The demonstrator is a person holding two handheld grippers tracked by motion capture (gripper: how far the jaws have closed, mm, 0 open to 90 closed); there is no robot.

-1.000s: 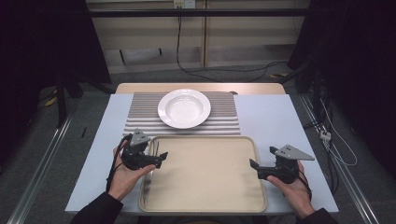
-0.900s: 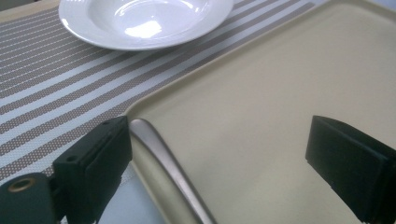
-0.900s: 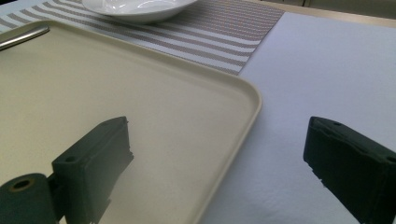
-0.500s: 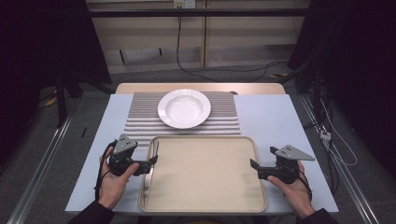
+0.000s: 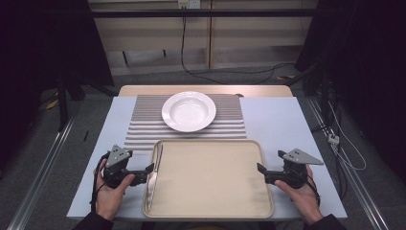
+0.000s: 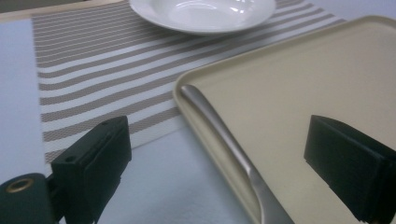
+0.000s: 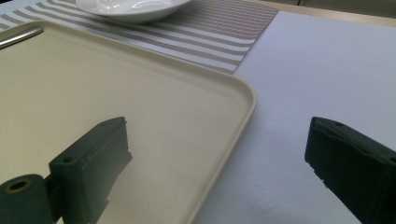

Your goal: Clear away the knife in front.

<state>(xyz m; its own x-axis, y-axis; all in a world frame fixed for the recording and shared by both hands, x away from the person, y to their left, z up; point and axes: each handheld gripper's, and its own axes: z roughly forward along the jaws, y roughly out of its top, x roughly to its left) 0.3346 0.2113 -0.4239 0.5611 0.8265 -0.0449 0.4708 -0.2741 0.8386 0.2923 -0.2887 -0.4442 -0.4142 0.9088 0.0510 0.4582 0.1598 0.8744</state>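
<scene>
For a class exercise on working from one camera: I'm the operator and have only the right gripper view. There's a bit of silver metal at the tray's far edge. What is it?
Observer: A table knife, lying inside the tray along its left rim.
Operator: Where is the other gripper?
Observer: The left gripper is open, with its fingers on either side of that rim and the knife.
Operator: Is anything else in the tray?
Observer: No. From the high view, the knife is all it holds.
</scene>
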